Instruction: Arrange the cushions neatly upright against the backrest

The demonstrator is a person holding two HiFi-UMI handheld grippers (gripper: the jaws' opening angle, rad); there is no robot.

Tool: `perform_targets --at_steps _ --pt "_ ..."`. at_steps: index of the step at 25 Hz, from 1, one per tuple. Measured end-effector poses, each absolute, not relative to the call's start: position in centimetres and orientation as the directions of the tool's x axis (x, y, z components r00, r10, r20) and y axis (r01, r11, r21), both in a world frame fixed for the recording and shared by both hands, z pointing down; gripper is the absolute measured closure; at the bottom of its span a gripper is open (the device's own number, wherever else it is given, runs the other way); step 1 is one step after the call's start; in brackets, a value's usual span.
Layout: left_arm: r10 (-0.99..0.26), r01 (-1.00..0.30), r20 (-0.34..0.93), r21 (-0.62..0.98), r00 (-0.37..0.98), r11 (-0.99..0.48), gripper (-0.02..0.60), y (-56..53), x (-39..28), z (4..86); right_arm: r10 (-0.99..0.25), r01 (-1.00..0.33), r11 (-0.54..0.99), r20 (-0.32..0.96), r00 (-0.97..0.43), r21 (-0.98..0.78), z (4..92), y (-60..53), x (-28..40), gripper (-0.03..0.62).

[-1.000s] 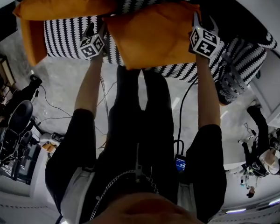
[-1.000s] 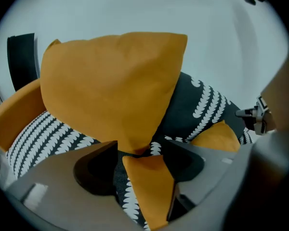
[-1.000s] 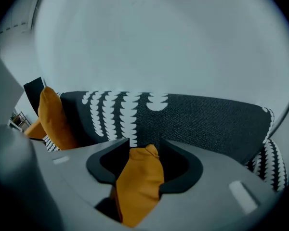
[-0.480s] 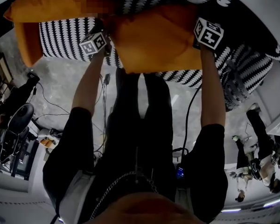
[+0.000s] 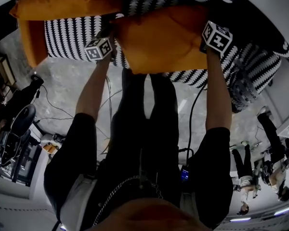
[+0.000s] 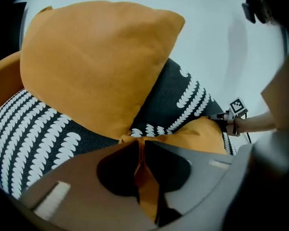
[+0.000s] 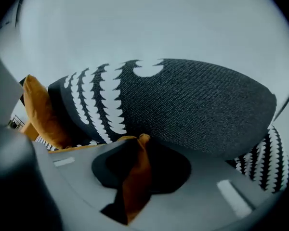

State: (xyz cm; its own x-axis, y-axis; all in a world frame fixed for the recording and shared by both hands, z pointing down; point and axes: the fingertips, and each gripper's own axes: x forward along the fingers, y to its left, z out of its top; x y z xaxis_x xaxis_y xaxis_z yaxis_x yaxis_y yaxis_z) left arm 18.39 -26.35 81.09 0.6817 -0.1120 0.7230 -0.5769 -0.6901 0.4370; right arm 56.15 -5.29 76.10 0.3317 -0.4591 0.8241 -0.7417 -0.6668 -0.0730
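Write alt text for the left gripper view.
The left claw, its jaws just closed, pinches a fold of an orange cushion at the bottom of the frame. Beyond it, a second orange cushion rises over a black-and-white patterned sofa.

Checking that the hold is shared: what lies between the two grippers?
The orange cushion, in the head view. The left gripper and right gripper have just been closing, each with its fabric between the fingers.
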Motion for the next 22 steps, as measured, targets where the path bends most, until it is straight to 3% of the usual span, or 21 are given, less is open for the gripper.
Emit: perform_targets --at_steps 9,16,22 --pt "-0.103 -0.479 0.678 0.395 0.728 -0.784 0.543 -21.6 18.6 73.5 -0.541 -0.682 -0.717 0.734 0.412 -0.145 70.0 2.9 54.3 0.532" --pt "-0.054 -0.344 0.641 0.337 0.766 -0.877 0.545 -18.5 21.9 67.8 -0.485 -0.548 -0.818 0.723 0.492 -0.176 66.7 11.7 53.7 0.542" --pt "-0.007 -0.255 0.591 0.337 0.807 -0.906 0.545 -16.8 28.9 65.7 -0.436 -0.422 -0.88 0.721 0.539 -0.217 66.2 18.0 56.4 0.545"
